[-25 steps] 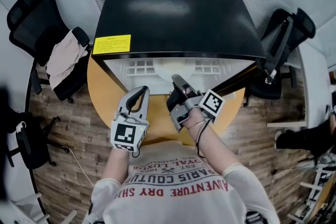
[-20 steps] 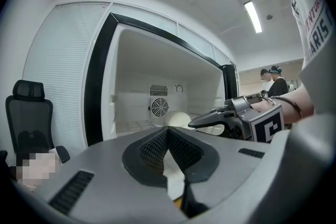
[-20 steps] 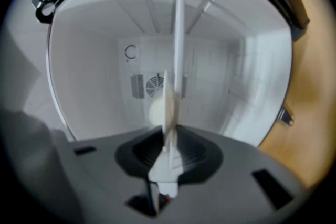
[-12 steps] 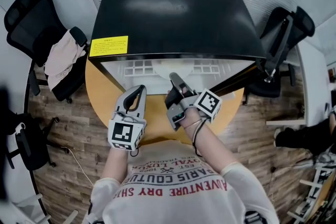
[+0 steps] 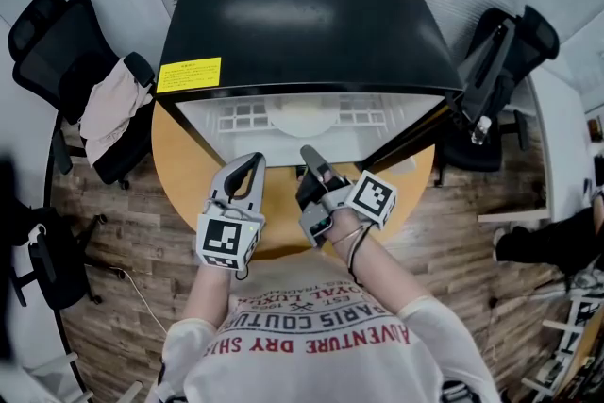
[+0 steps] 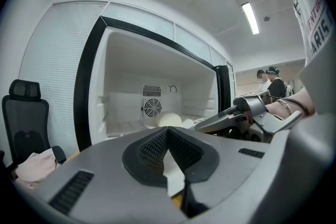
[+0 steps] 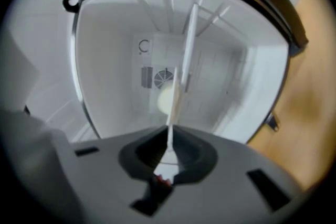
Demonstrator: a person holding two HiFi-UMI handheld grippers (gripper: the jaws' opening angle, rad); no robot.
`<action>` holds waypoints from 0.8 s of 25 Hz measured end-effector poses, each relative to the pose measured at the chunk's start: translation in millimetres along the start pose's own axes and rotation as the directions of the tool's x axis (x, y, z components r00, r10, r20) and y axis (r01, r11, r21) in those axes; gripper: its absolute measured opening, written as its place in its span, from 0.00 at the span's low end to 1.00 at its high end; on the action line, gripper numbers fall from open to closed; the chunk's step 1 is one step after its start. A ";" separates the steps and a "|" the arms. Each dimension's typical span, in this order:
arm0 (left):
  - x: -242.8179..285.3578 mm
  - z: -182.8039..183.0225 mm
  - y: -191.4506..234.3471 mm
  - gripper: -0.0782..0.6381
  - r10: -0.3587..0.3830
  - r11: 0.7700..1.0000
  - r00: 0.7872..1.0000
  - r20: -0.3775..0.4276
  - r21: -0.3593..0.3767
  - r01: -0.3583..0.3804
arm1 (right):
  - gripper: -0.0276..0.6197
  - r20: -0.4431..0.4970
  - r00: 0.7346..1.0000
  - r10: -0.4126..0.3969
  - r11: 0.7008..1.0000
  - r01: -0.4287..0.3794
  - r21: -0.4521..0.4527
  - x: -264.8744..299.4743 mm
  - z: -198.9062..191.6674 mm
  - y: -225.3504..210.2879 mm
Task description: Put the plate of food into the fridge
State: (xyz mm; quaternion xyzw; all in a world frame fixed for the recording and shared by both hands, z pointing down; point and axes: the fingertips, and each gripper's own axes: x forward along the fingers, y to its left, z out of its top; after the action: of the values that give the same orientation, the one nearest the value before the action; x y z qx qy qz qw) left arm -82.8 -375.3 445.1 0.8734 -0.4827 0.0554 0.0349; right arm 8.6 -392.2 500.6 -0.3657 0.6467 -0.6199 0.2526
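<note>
A small black fridge (image 5: 302,14) stands open on the round wooden table (image 5: 189,179). Inside, on its white shelf, lies a white plate with a pale round bun (image 5: 302,120), also seen as the plate (image 6: 169,120) and the bun (image 7: 166,99) in the gripper views. My left gripper (image 5: 249,171) hangs over the table in front of the opening, shut and empty. My right gripper (image 5: 311,158) sits beside it, tilted, also shut with nothing in it. Both gripper views look straight into the fridge past the left gripper (image 6: 168,131) and the right gripper (image 7: 169,136).
The fridge door (image 5: 408,139) stands swung out to the right. A black office chair with a pale cloth (image 5: 113,104) stands at the left, and another chair (image 5: 500,71) at the right. A yellow label (image 5: 189,74) marks the fridge top. People (image 6: 270,81) stand far off.
My right gripper has drawn back a little from the fridge opening toward my body. The left gripper has hardly moved.
</note>
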 end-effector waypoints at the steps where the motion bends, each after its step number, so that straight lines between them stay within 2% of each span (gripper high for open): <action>1: -1.2 0.3 -2.6 0.15 -0.002 1.000 1.000 0.000 0.001 0.002 | 0.11 -0.016 1.000 -0.014 0.999 0.013 -0.045 -4.8 -2.3 -1.2; 4: -5.7 0.1 -10.2 0.15 -0.005 1.000 1.000 -0.002 0.002 0.005 | 0.10 -0.054 0.996 -0.065 0.972 0.051 -0.230 -17.1 -7.8 -1.2; 5: -7.2 -0.7 -12.3 0.15 -0.005 1.000 1.000 -0.004 0.003 0.005 | 0.09 -0.057 0.996 -0.065 0.951 0.044 -0.306 -19.8 -7.9 1.4; 7: -9.7 -2.1 -15.6 0.15 -0.003 1.000 1.000 -0.007 0.002 0.003 | 0.09 -0.053 0.997 -0.055 0.884 0.024 -0.467 -24.4 -4.4 7.5; 9: -11.9 -2.9 -18.0 0.15 -0.002 1.000 1.000 -0.009 0.001 0.002 | 0.09 -0.030 0.998 -0.063 0.790 0.032 -0.612 -30.9 0.8 10.9; 10: -12.9 -3.2 -19.2 0.15 -0.002 1.000 1.000 -0.010 0.001 0.002 | 0.09 -0.015 0.998 -0.069 0.731 0.041 -0.681 -34.3 3.5 12.7; 13: -14.7 -3.6 -23.1 0.15 -0.003 1.000 1.000 -0.012 0.001 0.003 | 0.09 0.027 0.997 -0.077 0.527 0.064 -0.847 -44.1 8.3 19.9; 14: -15.1 -3.2 -24.2 0.15 -0.003 1.000 1.000 -0.012 0.002 0.003 | 0.09 0.040 0.997 -0.070 0.466 0.068 -0.882 -47.0 9.2 23.4; 16: -16.3 -1.7 -25.8 0.15 0.000 1.000 1.000 -0.010 0.005 0.000 | 0.09 0.073 0.997 -0.034 0.363 0.080 -0.928 -53.1 11.5 33.2; 19: -18.8 2.1 -27.5 0.15 0.005 1.000 1.000 0.002 0.001 -0.005 | 0.09 0.100 0.994 0.044 0.229 0.087 -0.969 -61.9 11.3 51.3; 20: -19.5 3.6 -28.0 0.15 0.005 1.000 1.000 0.007 0.000 -0.005 | 0.09 0.098 0.993 0.063 0.193 0.084 -0.978 -63.8 10.0 56.4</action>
State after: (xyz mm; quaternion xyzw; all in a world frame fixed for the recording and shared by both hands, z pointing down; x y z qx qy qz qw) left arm -69.2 -344.5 438.8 0.8723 -0.4850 0.0522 0.0330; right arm 45.9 -350.2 435.8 -0.4822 0.8748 -0.0474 -0.0043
